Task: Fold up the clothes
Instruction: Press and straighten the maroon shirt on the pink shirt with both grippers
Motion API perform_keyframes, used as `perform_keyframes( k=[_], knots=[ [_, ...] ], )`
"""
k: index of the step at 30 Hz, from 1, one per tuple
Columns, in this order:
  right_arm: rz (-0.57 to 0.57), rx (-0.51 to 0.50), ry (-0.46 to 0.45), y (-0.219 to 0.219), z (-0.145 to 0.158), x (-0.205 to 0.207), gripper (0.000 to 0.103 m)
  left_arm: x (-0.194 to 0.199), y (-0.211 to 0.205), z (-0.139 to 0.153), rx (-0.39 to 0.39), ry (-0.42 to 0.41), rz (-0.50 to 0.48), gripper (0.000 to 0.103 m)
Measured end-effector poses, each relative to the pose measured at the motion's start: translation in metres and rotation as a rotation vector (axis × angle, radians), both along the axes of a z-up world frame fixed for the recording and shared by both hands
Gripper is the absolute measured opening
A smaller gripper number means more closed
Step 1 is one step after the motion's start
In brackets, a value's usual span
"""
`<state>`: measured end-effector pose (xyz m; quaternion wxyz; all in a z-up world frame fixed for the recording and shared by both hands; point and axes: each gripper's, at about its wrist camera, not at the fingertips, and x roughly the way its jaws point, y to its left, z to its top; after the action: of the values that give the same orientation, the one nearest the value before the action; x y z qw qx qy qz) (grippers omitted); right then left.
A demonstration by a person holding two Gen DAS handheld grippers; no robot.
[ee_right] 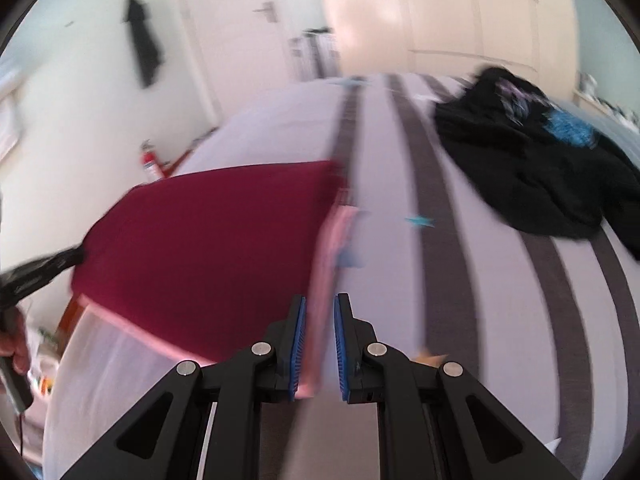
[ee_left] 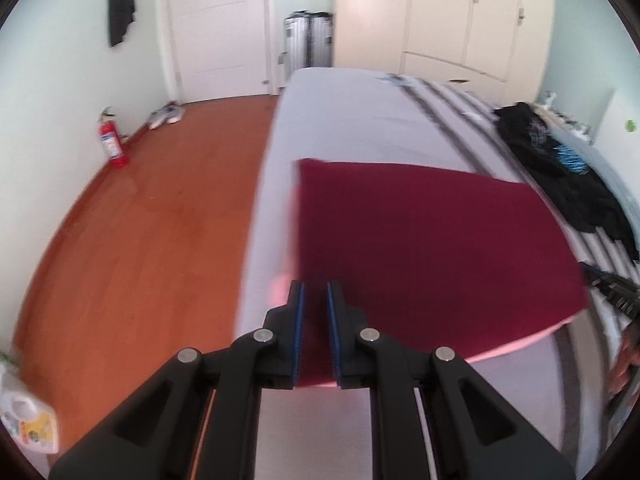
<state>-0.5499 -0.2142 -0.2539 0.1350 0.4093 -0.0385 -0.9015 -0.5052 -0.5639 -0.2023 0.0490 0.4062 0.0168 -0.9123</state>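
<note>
Maroon cloth (ee_left: 420, 240) with pink underside lay spread on near part of striped bed (ee_left: 360, 120), stretched between your tools. Your left gripper (ee_left: 316, 292) clamped its near left edge. Your right gripper (ee_right: 320, 308) had pink right edge between pads; whether they pressed it, can't tell. Black garment (ee_right: 540, 168) heaped farther right on bed. Fire extinguisher (ee_left: 113, 140) stood by left wall.

Both grippers were matte black, angular linkages. Left gripper (ee_left: 316, 332) and right gripper (ee_right: 320, 346) each carried four round silver pivot pins and ribbed blue pads (ee_right: 299, 348) lining the fingers.
</note>
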Motion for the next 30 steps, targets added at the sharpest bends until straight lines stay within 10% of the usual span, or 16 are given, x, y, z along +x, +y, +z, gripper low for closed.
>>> perform_keyframes(
  k=[6,16,30],
  knots=[
    [0.003,-0.020,0.048,-0.002,0.022,-0.020,0.014,-0.011,-0.004,0.014,0.000,0.040,0.015,0.011],
    [0.205,-0.170,0.084,-0.090,0.051,-0.002,0.014,-0.008,0.070,0.030,0.212,0.098,-0.158,0.011],
    [0.194,-0.141,-0.004,-0.110,0.004,0.014,0.014,-0.001,0.085,-0.015,0.231,0.032,-0.069,0.011]
  ],
)
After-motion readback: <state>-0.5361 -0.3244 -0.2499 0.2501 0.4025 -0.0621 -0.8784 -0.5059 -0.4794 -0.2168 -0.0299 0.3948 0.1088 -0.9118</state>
